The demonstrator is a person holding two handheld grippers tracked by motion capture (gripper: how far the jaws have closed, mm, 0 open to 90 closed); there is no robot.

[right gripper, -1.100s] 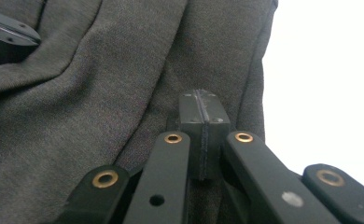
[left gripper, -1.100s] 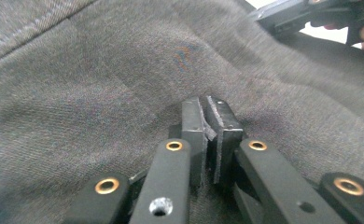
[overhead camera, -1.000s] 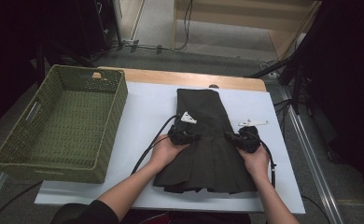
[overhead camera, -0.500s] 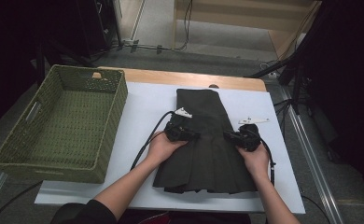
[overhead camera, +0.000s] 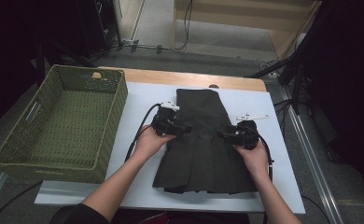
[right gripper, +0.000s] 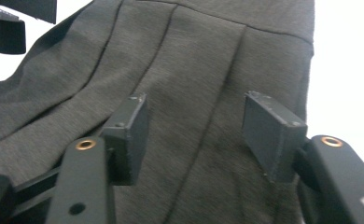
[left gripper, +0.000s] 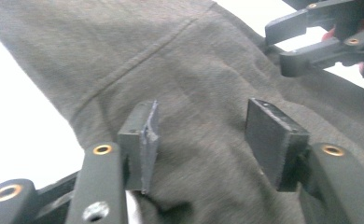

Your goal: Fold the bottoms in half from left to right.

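Basket (overhead camera: 61, 123), woven green, sits at the table's left edge, well apart from the work. Dark pleated skirt (overhead camera: 203, 140) lies flat on the white sheet (overhead camera: 138, 100) in the middle of the table, narrow end away from the person, pleated hem toward them.

Step in hand, as I judge it: letting go after a fold or a smoothing pass. Both grippers are over the skirt's middle, one at each side edge.

Left gripper (overhead camera: 180, 128): jaws have just been opening and stand about half apart. In the left gripper view the pads (left gripper: 145, 144) hang just over the cloth, nothing pinched between them.

Right gripper (overhead camera: 224, 135): jaws likewise have just been opening, to a middling gap. In the right gripper view the pads (right gripper: 271, 135) straddle a pleat near the skirt's edge without pressing it.

Next move probably calls for a fresh pinch on an edge of the skirt, both sides together, so the pleats stay flat for another fold or the carry to the basket.
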